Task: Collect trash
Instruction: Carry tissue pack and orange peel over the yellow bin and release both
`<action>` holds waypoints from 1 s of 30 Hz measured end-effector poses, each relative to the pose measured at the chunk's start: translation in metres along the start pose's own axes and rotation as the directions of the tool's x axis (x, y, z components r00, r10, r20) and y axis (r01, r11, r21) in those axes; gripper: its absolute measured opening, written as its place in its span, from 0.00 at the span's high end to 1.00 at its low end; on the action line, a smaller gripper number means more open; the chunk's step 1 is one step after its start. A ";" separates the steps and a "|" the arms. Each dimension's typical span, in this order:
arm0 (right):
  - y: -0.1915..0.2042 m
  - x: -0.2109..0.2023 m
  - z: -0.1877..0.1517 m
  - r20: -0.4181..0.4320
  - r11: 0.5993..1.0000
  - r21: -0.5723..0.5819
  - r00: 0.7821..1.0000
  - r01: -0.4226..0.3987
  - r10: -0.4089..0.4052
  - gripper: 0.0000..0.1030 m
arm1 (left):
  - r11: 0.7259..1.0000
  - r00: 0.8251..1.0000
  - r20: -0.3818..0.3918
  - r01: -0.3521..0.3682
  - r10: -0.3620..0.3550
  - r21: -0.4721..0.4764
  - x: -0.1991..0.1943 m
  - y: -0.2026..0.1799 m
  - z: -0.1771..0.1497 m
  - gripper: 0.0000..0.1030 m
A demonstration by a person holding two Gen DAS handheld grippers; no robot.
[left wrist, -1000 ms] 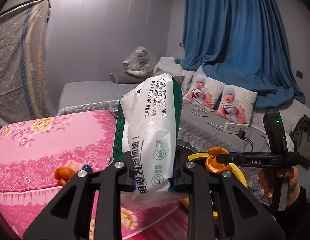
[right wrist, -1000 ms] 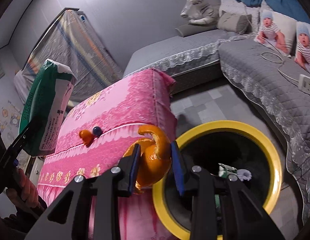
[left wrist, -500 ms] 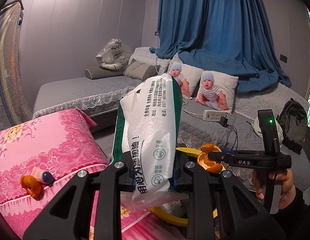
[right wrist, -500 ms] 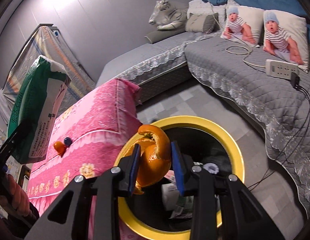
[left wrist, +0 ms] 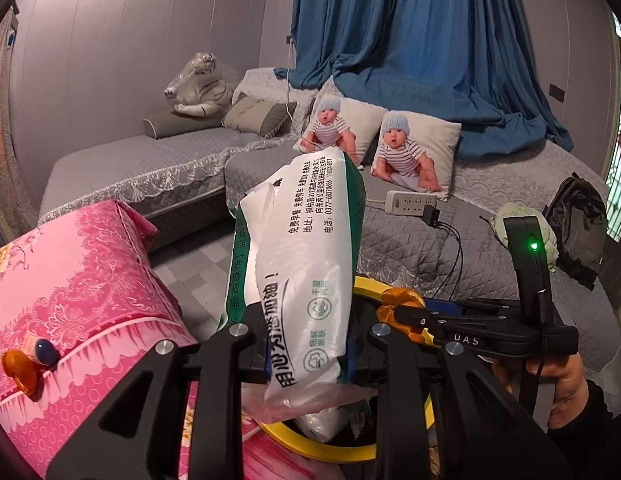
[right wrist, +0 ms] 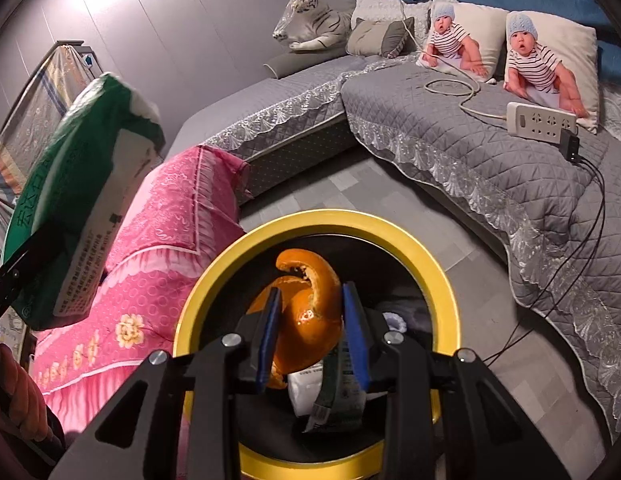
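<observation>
My left gripper (left wrist: 308, 354) is shut on a white and green plastic bag (left wrist: 298, 256) and holds it upright, above the near rim of the yellow-rimmed bin (left wrist: 322, 446). The bag also shows at the left of the right wrist view (right wrist: 76, 204). My right gripper (right wrist: 310, 330) is shut on an orange peel (right wrist: 306, 316) and holds it over the open mouth of the bin (right wrist: 450, 304). Wrappers and white trash (right wrist: 330, 392) lie inside the bin. The right gripper with the peel (left wrist: 398, 302) shows in the left wrist view, right of the bag.
A pink flowered table cover (left wrist: 70, 280) lies left of the bin, with another orange peel (left wrist: 18, 370) and a small blue and white item (left wrist: 44, 350) on it. A grey sofa (right wrist: 450, 128) with baby-print pillows (right wrist: 546, 60), a power strip (right wrist: 540, 120) and cables runs behind and right.
Both grippers have swung right, away from the pink cover. The orange peel has moved from the bin's left rim to over its opening. The bag now hangs over the bin's near edge.
</observation>
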State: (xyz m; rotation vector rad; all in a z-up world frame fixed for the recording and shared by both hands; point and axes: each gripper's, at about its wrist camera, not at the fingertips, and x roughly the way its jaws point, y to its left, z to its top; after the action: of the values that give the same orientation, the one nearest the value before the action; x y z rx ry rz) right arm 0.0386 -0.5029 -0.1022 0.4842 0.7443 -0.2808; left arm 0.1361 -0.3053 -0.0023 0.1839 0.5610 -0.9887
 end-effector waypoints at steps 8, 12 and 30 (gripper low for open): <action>-0.008 0.013 -0.010 -0.038 0.999 -0.002 0.999 0.038 -0.038 0.72 | 0.999 0.996 -0.090 0.003 -0.007 -0.042 0.040 0.002 -0.010 0.77; -0.012 0.020 -0.016 -0.066 0.998 -0.002 0.996 0.068 -0.068 0.72 | 0.998 0.988 -0.154 0.003 -0.013 -0.064 0.064 0.007 -0.018 0.77; -0.025 -0.017 -0.006 0.043 0.995 0.015 0.994 0.102 -0.102 0.41 | 0.963 0.993 -0.085 -0.103 0.084 -0.248 0.035 0.063 -0.025 0.14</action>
State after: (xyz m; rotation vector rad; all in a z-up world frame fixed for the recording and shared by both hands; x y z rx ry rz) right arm 0.0127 -0.5203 -0.1022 0.4519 0.7265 -0.3906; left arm 0.1942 -0.2864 -0.0483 0.0199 0.7337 -0.8130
